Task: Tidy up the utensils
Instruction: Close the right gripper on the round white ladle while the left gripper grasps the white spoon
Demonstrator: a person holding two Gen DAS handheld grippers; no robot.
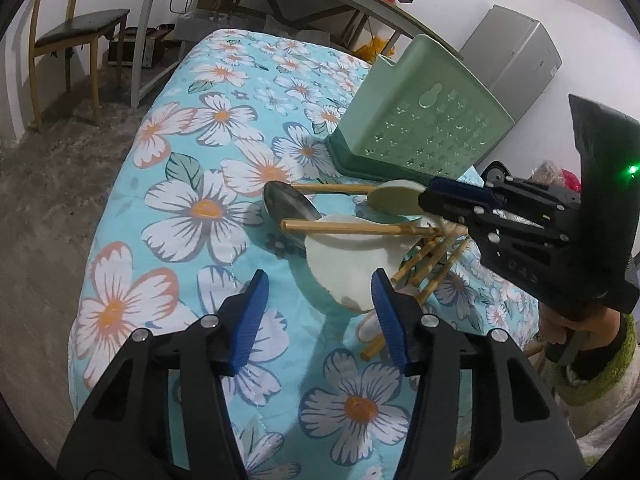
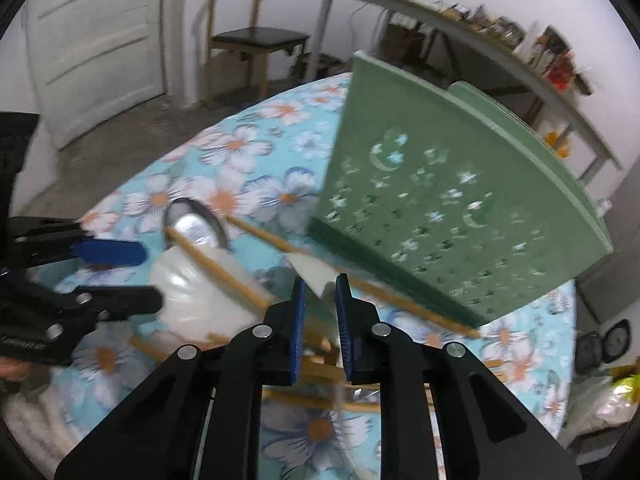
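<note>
- The left hand-held gripper (image 1: 320, 316) hangs with its blue pads wide apart and nothing between them, over the near edge of a white ceramic spoon (image 1: 352, 258).
- The right hand-held gripper (image 2: 320, 308) has its pads drawn close on a pale, flat spoon end (image 2: 314, 270); in the left wrist view the same pale spoon (image 1: 396, 197) sits at its tip, so it appears pinched, though blur hides the contact.
- The utensils lie in a loose pile on the flowered cloth (image 1: 200, 208) covering the desk, near the middle of its right side.
- A metal spoon (image 1: 290, 208) lies at the left of the pile, bowl up, partly under the white ceramic spoon.
- One bamboo chopstick (image 1: 360, 227) lies across both spoons; several more chopsticks (image 1: 432, 264) fan out at the right, under the right hand-held gripper.
- A green utensil holder (image 1: 420, 124) with star and moon cut-outs stands just beyond the pile, on the far right of the desk.
- A wooden chair (image 1: 76, 36) stands on the floor far to the left.
</note>
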